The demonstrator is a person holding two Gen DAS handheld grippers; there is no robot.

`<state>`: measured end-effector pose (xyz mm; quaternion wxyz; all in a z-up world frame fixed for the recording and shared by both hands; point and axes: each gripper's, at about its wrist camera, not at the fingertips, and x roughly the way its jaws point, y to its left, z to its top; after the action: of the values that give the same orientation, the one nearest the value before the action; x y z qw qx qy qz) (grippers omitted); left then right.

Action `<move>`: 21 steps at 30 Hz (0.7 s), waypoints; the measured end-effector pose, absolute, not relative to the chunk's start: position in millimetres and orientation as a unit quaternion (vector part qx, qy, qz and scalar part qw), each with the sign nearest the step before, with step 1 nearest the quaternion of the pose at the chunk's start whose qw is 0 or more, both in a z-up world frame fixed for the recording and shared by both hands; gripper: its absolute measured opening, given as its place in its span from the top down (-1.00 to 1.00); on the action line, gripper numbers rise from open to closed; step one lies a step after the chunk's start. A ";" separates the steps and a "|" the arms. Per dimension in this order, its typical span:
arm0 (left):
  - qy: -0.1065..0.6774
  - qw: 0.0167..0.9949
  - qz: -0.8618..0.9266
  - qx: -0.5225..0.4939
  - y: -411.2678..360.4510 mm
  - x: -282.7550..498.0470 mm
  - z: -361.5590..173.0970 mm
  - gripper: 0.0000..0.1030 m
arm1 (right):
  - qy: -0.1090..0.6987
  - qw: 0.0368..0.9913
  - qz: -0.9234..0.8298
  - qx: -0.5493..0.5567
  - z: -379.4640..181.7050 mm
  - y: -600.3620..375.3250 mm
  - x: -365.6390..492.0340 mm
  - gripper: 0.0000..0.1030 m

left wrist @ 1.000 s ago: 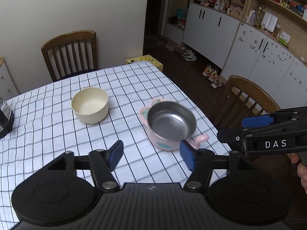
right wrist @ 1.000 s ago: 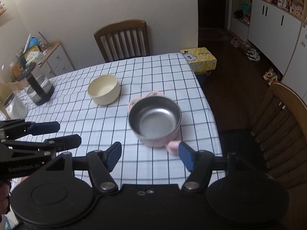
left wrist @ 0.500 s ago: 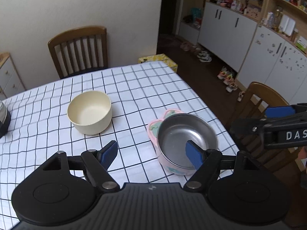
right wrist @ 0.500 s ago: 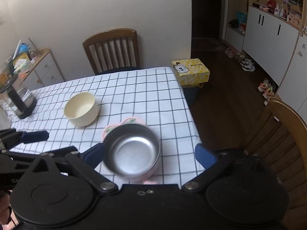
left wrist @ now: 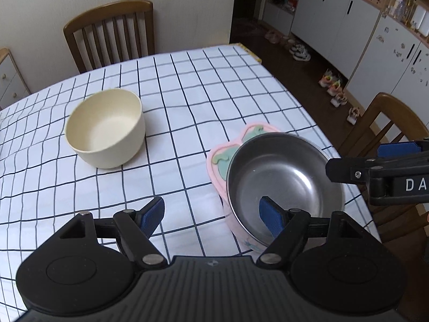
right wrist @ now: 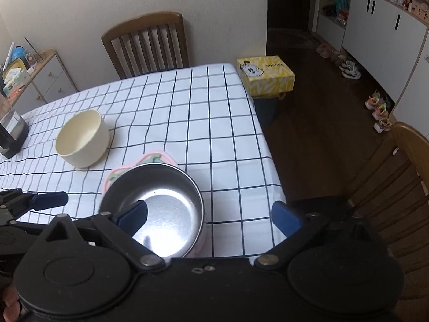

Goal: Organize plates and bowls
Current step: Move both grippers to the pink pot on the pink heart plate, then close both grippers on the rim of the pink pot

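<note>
A steel bowl with a pink outer shell [left wrist: 284, 185] [right wrist: 161, 204] stands on a pink plate with green shapes [left wrist: 221, 158] [right wrist: 150, 159] near the table's right edge. My left gripper [left wrist: 211, 216] is open; its right pad hangs over the bowl's inside and its left pad over the cloth, with nothing pressed. My right gripper [right wrist: 210, 216] is open wide; its left pad is over the bowl's inside and its right pad past the rim. A cream bowl [left wrist: 104, 128] [right wrist: 83, 139] sits empty further left. Each gripper shows at the side of the other's view.
The checked tablecloth [left wrist: 187, 94] ends close to the right of the steel bowl. Wooden chairs stand at the far side [right wrist: 147, 43] and at the right [right wrist: 402, 166]. A glass jug [right wrist: 10, 134] stands at the table's left. A yellow tissue box [right wrist: 265, 76] sits beyond the far corner.
Both grippers have come down and forward onto the steel bowl, which now fills more of each view. The right jaws have spread much wider, the left slightly.
</note>
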<state>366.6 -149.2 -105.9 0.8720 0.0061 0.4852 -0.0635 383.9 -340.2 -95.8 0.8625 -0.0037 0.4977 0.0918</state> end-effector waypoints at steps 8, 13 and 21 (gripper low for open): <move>0.503 0.862 -0.059 0.009 -153.4 382.9 -125.5 -0.48 | 0.528 0.844 0.092 0.006 -123.7 -338.0 401.1 -0.60; 0.507 0.859 -0.070 0.006 -157.8 387.2 -127.0 -0.18 | 0.537 0.839 0.090 0.009 -131.9 -336.7 405.7 -0.36; 0.514 0.856 -0.058 -0.002 -159.8 390.8 -124.7 0.42 | 0.537 0.839 0.087 0.007 -131.6 -336.5 407.3 0.23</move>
<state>390.8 -159.8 -124.7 0.8556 -0.0016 0.5144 -0.0578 407.3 -336.5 -131.6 0.8388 0.0069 0.5374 0.0868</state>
